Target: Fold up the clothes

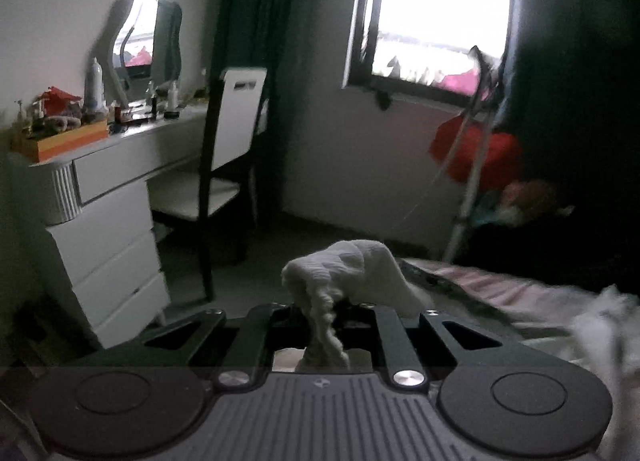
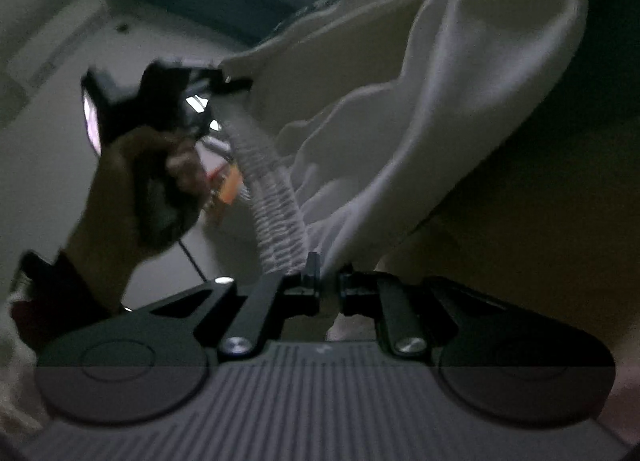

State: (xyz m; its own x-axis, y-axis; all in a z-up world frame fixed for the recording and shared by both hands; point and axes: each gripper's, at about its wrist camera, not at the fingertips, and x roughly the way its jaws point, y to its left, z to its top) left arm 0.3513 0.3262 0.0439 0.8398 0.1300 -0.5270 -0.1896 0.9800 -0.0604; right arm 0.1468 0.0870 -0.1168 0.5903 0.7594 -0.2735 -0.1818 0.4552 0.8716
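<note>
Left gripper (image 1: 320,305): jaws closed on a twisted, ribbed edge of the white garment (image 1: 352,269), which bunches up just beyond the tips and spills toward 3 o'clock, down to the pink-covered bed (image 1: 500,281). Right gripper (image 2: 326,285): jaws nearly closed on another stretch of the same garment's (image 2: 420,101) ribbed hem (image 2: 272,201); from the tips the hem runs toward 11 o'clock, up to the left gripper held in the person's left hand (image 2: 132,189), while the loose body of the cloth billows toward 1 o'clock and hangs in the air. The governing relation is thus the hem itself: it forms the long axis strung between the two grippers, each holding one end, with neither nearer the cloth than the other. The garment is lifted, not lying flat, and no fold line shows; this fits equally a garment being spread out for laying down or one raised between folds. Beyond, at 10 o'clock in the left view, stand a dresser (image 1: 120,189) and chair (image 1: 236,133).
</note>
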